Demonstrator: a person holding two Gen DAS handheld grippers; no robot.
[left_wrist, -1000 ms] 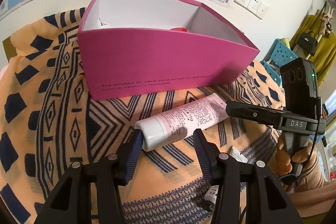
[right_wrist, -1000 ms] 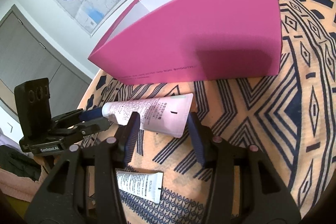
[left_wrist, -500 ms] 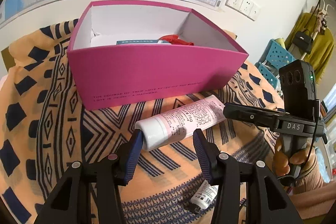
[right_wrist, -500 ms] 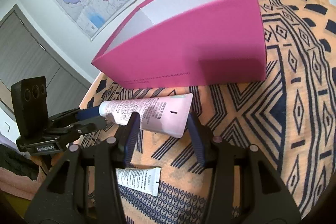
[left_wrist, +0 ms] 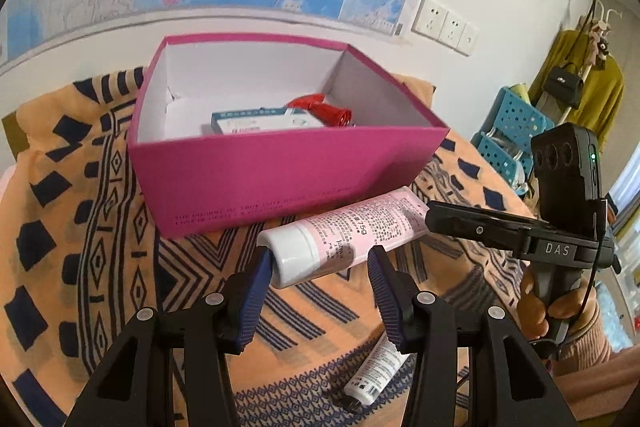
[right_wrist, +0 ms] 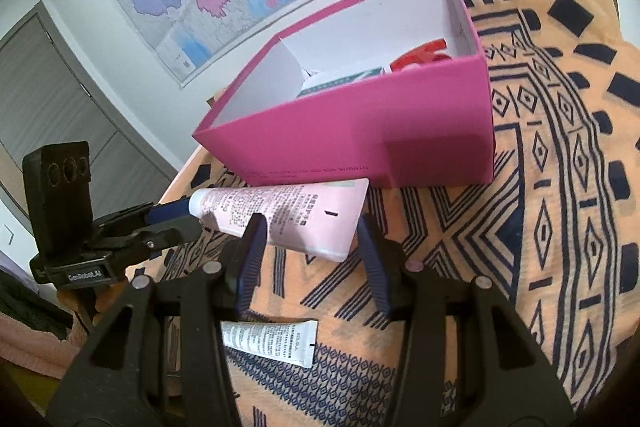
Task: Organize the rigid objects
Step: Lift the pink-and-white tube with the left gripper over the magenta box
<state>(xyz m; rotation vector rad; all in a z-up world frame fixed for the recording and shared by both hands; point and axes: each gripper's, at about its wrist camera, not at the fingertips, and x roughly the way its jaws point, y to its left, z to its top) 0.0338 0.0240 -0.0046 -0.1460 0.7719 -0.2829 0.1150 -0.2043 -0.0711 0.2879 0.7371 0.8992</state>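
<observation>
The pink-and-white plastic tube (left_wrist: 344, 235) was held clear of the patterned tabletop, cap end clamped by the left gripper (left_wrist: 320, 269), crimped end by the right gripper (right_wrist: 310, 239); transfer step judged underway, with clearing the open magenta cardboard box's (left_wrist: 280, 175) front wall required next.

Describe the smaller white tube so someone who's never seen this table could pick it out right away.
Find the pink box on the orange patterned cloth. A large pink tube is held before it; the small white tube lies nearer, flat on the cloth, thinner, with black print.
</observation>
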